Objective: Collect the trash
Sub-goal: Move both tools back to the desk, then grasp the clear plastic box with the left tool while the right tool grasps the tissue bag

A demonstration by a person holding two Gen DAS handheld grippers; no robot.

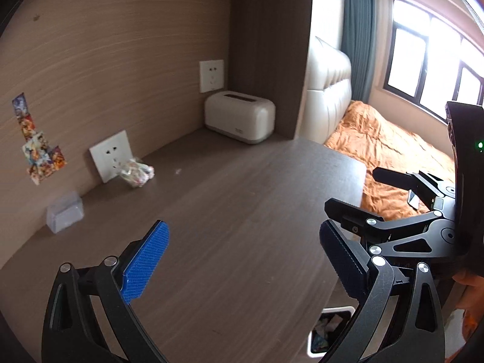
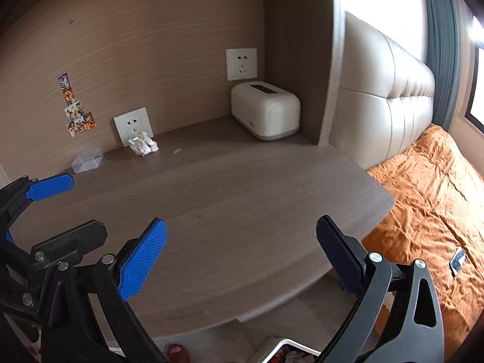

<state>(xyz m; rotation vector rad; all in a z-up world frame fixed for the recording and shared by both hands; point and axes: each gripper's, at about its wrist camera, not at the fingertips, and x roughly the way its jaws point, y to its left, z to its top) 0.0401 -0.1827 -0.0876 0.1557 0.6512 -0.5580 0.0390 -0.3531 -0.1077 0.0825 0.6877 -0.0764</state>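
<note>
A crumpled clear wrapper (image 1: 136, 172) lies on the dark wooden desk (image 1: 242, 211) by a wall socket; it also shows in the right wrist view (image 2: 143, 144). A tiny white scrap (image 1: 178, 170) lies right of it, seen too in the right wrist view (image 2: 177, 151). My left gripper (image 1: 242, 260) is open and empty above the desk's near part. My right gripper (image 2: 242, 254) is open and empty over the desk's front edge. A white trash bin (image 1: 328, 329) with wrappers inside stands on the floor below the desk, also in the right wrist view (image 2: 290, 352).
A white tissue box (image 1: 240, 117) stands in the back corner. A small clear plastic box (image 1: 64, 211) sits by the wall at left. Stickers (image 1: 36, 142) are on the wall. A bed with an orange cover (image 2: 429, 199) lies right, with a phone (image 2: 457, 260) on it.
</note>
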